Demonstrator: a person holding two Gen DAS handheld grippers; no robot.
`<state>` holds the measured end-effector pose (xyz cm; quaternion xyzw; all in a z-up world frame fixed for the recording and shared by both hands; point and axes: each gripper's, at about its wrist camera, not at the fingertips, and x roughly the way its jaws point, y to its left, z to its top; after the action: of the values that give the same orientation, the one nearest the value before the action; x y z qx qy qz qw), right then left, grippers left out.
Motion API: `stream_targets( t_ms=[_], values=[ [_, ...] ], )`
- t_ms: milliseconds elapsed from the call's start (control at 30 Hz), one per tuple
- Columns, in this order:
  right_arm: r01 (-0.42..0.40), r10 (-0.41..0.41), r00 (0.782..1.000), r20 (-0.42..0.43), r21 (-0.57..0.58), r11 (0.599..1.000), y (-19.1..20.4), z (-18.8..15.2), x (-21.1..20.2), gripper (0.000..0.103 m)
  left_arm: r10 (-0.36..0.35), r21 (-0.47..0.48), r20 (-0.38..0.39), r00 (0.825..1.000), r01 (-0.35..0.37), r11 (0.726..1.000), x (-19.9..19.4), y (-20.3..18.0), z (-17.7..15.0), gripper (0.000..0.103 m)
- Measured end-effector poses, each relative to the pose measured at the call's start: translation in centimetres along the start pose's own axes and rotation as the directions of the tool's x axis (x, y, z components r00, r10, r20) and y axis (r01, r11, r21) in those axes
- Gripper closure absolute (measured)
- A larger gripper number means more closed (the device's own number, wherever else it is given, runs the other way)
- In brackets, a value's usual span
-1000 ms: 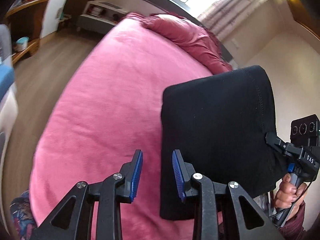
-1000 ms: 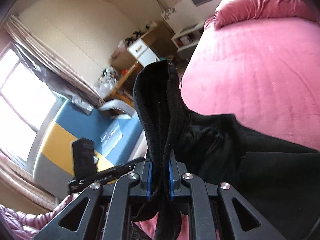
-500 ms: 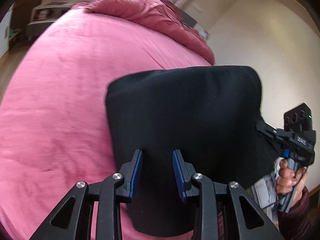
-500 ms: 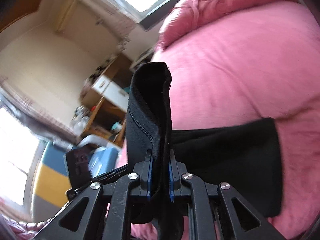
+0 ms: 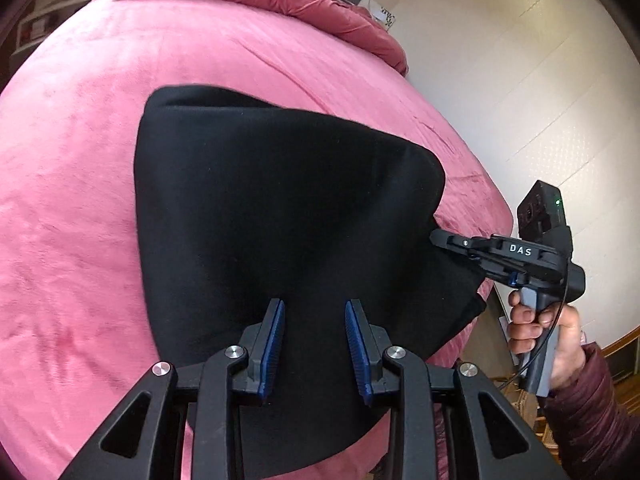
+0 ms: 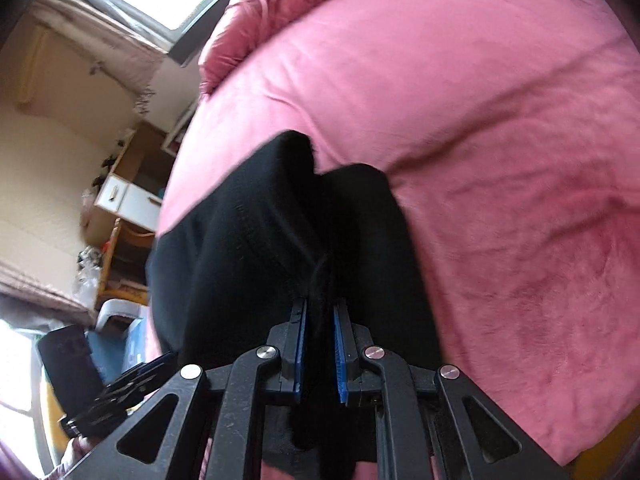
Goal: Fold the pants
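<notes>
The black pants (image 5: 280, 216) drape in a folded slab over the pink bed (image 5: 72, 200), one edge raised. My right gripper (image 6: 320, 344) is clenched on a bunched edge; my left gripper (image 5: 314, 344) hovers over the cloth with its jaws parted, gripping nothing. I judge I'm mid-fold: next I should lay that edge down flat, then release.
</notes>
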<state>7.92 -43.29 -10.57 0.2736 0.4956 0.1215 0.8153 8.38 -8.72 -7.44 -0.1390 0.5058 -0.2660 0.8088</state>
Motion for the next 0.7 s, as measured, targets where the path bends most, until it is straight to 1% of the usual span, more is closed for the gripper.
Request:
stream_targets(
  t_ms=[33,67,133,167,200,267,300,367,400,433,467,567,600,667,700],
  values=[
    [0.0,0.0,1.0,0.011,0.011,1.0,-0.3,0.0,-0.1,0.093,0.002,0.006,-0.003,1.0,-0.002,1.0,-0.1,-0.3,0.1,0.072],
    [0.005,-0.005,1.0,0.028,0.016,1.0,-0.5,0.0,-0.5,0.097,0.001,0.009,0.0,1.0,-0.001,1.0,-0.3,-0.6,0.1,0.072],
    [-0.002,0.002,0.998,0.059,0.011,1.0,-0.5,0.0,-1.8,0.098,-0.023,0.011,0.013,1.0,0.023,1.0,-0.8,-0.8,0.4,0.071],
    [-0.016,0.016,0.998,0.057,0.001,1.0,-0.5,0.1,-2.1,0.098,-0.015,0.014,0.011,1.0,0.014,1.0,-0.8,-0.7,0.6,0.071],
    [0.001,-0.001,0.999,0.045,-0.016,1.0,-0.5,0.2,-2.2,0.098,-0.007,0.017,0.002,1.0,0.007,1.0,-0.6,-0.4,0.6,0.071],
    [0.059,-0.058,0.998,0.027,-0.044,0.997,-0.8,0.0,-1.9,0.102,-0.017,0.007,-0.035,0.999,0.017,1.0,0.3,-0.1,0.2,0.072],
    [0.048,-0.047,0.999,0.022,-0.029,0.998,-1.2,0.1,-1.7,0.102,-0.015,0.009,-0.046,0.999,0.016,1.0,0.6,0.1,0.0,0.072],
    [0.023,-0.023,0.999,0.025,0.001,1.0,-1.5,0.1,-2.0,0.101,0.011,0.041,-0.04,0.999,-0.009,0.999,0.6,-0.2,0.0,0.072],
    [0.025,-0.025,0.999,0.038,0.004,1.0,-1.6,0.0,-2.6,0.101,0.008,0.043,-0.038,0.999,-0.007,0.999,0.6,-0.3,0.1,0.072],
    [0.028,-0.028,0.998,0.052,0.002,1.0,-1.7,-0.3,-3.6,0.1,-0.011,0.033,-0.038,0.999,0.012,0.999,0.3,-0.1,0.2,0.072],
    [0.016,-0.017,0.998,0.062,0.007,1.0,-1.6,-0.5,-4.3,0.097,-0.018,0.021,-0.036,0.999,0.019,1.0,0.2,0.1,0.2,0.072],
    [-0.037,0.035,0.996,0.087,0.022,0.999,-1.3,-1.5,-7.1,0.097,-0.039,-0.008,-0.022,0.999,0.039,0.999,-0.3,0.7,0.1,0.071],
    [-0.045,0.043,0.995,0.086,0.017,0.999,-1.1,-1.9,-7.7,0.097,-0.04,-0.012,-0.018,0.999,0.04,0.999,-0.4,0.9,0.1,0.071],
    [-0.093,0.091,0.994,0.058,0.034,0.995,-0.6,-3.2,-8.3,0.097,-0.034,-0.01,-0.008,0.999,0.034,0.999,-0.8,0.9,0.0,0.071],
    [-0.108,0.106,0.994,0.037,0.047,0.993,0.0,-3.9,-8.1,0.089,-0.031,-0.005,-0.002,1.0,0.031,0.999,-1.0,0.8,-0.2,0.071]
  ],
)
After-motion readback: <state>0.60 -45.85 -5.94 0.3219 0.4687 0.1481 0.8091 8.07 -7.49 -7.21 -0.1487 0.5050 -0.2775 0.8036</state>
